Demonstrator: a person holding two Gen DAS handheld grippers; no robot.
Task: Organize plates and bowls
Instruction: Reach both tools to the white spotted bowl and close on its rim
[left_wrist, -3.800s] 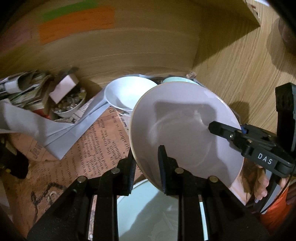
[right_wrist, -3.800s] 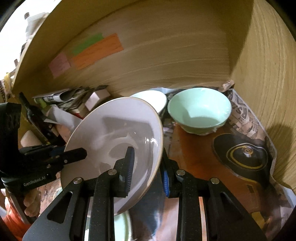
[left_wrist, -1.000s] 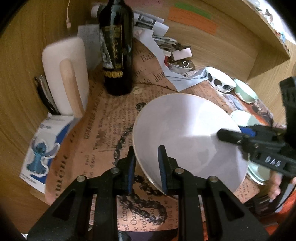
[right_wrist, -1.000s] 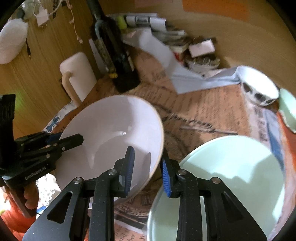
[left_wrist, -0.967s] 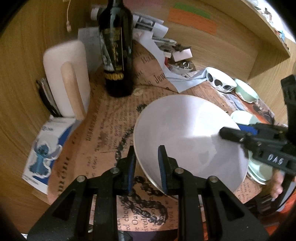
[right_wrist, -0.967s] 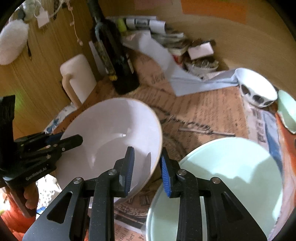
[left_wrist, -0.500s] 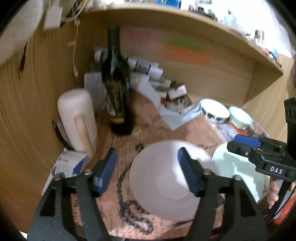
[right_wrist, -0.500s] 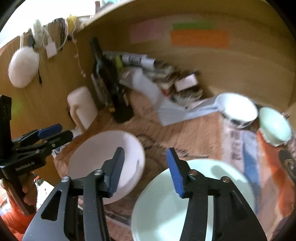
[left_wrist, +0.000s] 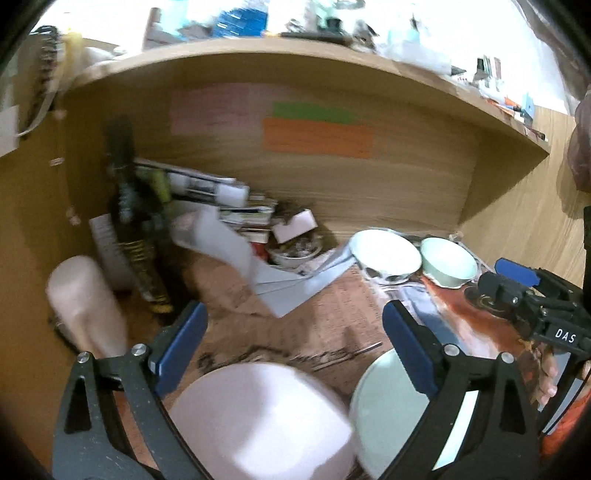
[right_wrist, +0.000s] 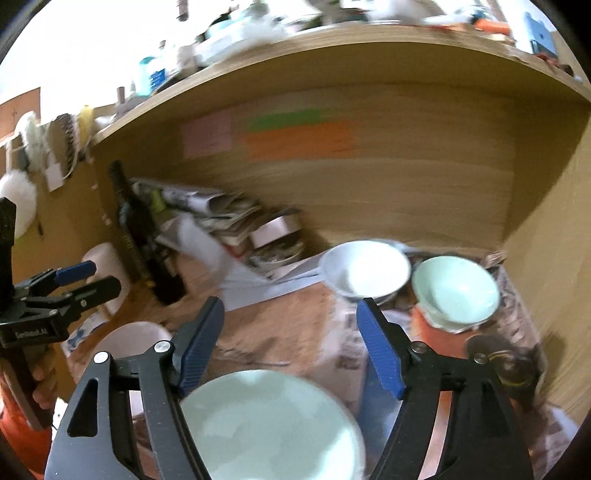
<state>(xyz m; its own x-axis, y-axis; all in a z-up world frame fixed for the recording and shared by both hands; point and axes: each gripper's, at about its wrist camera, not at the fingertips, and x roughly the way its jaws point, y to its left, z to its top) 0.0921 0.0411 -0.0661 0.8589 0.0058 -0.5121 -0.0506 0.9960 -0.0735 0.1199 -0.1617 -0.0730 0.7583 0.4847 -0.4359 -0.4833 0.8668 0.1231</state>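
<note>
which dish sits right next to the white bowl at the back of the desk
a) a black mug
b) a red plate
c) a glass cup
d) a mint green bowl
d: in the right wrist view the mint green bowl sits just to the right of the white bowl near the back wall, their rims close together; whether they touch cannot be told.

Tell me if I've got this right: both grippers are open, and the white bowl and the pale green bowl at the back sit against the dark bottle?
Not quite. In the right wrist view the white bowl and pale green bowl sit at the back right, far from the dark bottle on the left. Both grippers, left and right, are indeed open.
</note>
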